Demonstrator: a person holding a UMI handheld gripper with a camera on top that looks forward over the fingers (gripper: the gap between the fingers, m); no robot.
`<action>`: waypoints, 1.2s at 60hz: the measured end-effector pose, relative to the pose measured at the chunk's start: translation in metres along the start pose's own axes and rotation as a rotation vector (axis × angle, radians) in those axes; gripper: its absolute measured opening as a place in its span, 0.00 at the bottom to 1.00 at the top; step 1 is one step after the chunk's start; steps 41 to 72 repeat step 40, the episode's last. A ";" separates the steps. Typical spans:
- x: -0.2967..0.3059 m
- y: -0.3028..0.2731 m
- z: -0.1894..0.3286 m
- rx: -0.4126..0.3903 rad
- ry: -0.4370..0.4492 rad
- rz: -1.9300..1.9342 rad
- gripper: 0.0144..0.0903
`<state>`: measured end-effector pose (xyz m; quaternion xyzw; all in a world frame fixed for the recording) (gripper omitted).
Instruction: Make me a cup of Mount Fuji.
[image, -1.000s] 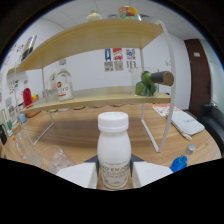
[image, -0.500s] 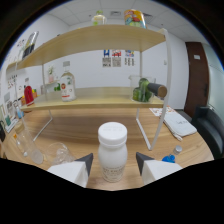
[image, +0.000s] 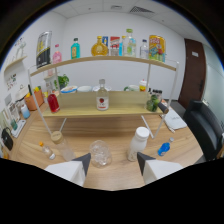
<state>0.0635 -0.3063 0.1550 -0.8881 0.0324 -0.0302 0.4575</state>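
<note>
1. The claw hangs wide open and empty above the wooden table, its two pale fingers spread to either side of a clear glass that stands just ahead of them, untouched.
2. A white bottle with a white cap stands on the table just beside the glass, off toward the right finger.
3. Judged from the task, the drink is not yet mixed; the next approach should be level and centred so neither finger knocks the glass or tips the bottle.
4. Beyond them a two-tier wooden shelf carries coloured bottles above, with a clear bottle with a red label on the lower board.
5. White walls and a dark door close the room.
</note>
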 end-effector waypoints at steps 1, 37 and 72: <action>-0.004 0.000 -0.002 -0.001 -0.003 0.000 0.95; -0.042 -0.002 -0.014 -0.005 0.008 -0.046 0.95; -0.041 -0.004 -0.014 -0.002 0.011 -0.052 0.95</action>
